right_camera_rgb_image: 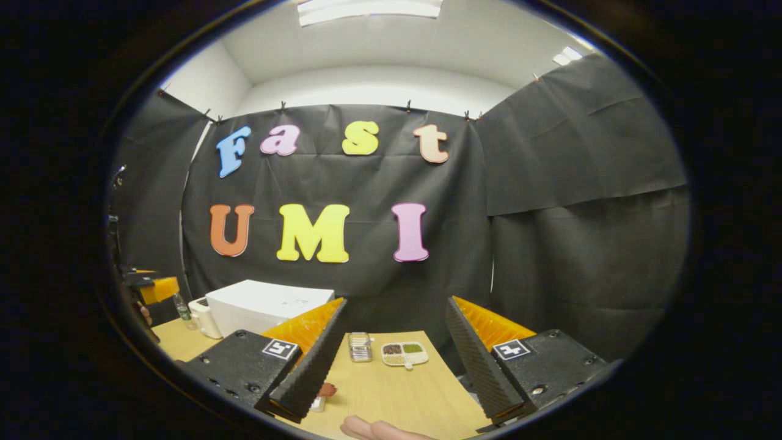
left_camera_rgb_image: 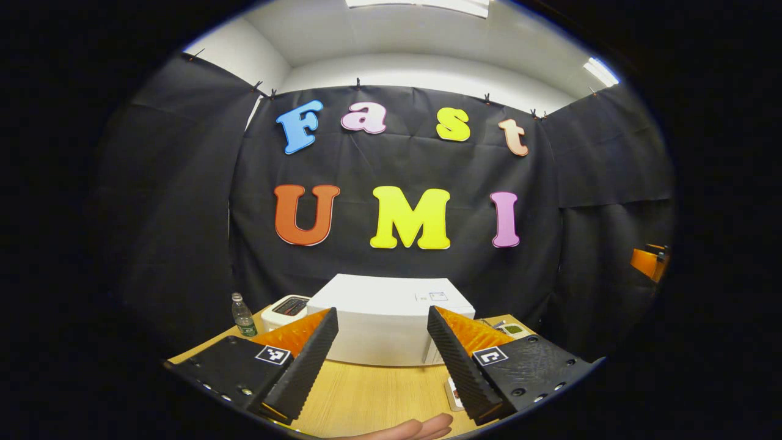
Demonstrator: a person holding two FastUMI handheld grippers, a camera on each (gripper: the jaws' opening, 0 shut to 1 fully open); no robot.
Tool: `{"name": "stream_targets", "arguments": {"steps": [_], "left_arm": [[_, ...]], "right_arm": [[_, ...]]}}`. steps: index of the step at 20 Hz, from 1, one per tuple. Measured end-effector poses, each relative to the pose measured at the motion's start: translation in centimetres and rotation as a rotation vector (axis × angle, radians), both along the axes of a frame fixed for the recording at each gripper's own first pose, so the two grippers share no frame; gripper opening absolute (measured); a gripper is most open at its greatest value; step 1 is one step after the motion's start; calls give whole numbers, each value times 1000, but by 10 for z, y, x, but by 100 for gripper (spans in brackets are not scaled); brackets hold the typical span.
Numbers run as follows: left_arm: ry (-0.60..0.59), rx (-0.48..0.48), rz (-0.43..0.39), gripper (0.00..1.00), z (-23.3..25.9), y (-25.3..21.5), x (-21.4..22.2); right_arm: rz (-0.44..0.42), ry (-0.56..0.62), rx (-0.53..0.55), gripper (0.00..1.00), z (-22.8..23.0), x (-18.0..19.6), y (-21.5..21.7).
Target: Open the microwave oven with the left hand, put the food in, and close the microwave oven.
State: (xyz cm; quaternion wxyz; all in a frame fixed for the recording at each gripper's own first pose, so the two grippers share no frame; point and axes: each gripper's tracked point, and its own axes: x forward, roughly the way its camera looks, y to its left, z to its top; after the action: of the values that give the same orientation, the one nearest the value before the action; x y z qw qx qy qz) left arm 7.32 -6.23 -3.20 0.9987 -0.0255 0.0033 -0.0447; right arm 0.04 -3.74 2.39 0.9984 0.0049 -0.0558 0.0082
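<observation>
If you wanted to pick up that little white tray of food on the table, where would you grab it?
Probably by the small tab on the near edge of the tray, coming from the front. The tray lies flat and low on the table, so its sides offer little to pinch, while the tab sticks out toward the open right gripper. The metal rack beside its left edge crowds that side.

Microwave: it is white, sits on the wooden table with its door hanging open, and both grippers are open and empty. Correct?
Not quite. The left gripper view shows the microwave with its door shut. The rest holds: it is white, it stands on the wooden table, and the left gripper and right gripper are open and empty.
</observation>
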Motion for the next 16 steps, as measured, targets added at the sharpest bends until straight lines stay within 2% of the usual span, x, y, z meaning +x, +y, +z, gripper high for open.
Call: {"name": "stream_targets", "arguments": {"steps": [1, 3, 4, 5, 13, 14, 16], "left_arm": [[9, -2, -1, 92, -8, -6, 10], [19, 2, -14, 92, -23, -21, 31], [24, 6, -26, 93, -31, -30, 41], [28, 9, -33, 93, -40, -37, 53], [111, 11, -90, 93, -109, -93, 118], [114, 12, -96, 93, -117, -100, 125], [112, 34, -115, 93, -135, -116, 138]], "right_arm": [[1, -1, 4, 100, -2, 1, -3], [1, -3, 12, 100, -6, 5, -10], [2, -1, 14, 96, -8, 6, -13], [5, -3, 19, 100, -9, 8, -15], [19, -7, 18, 100, -18, 12, -29], [24, -14, 16, 96, -18, 10, -30], [34, -25, 15, 96, -16, 12, -27]]}}
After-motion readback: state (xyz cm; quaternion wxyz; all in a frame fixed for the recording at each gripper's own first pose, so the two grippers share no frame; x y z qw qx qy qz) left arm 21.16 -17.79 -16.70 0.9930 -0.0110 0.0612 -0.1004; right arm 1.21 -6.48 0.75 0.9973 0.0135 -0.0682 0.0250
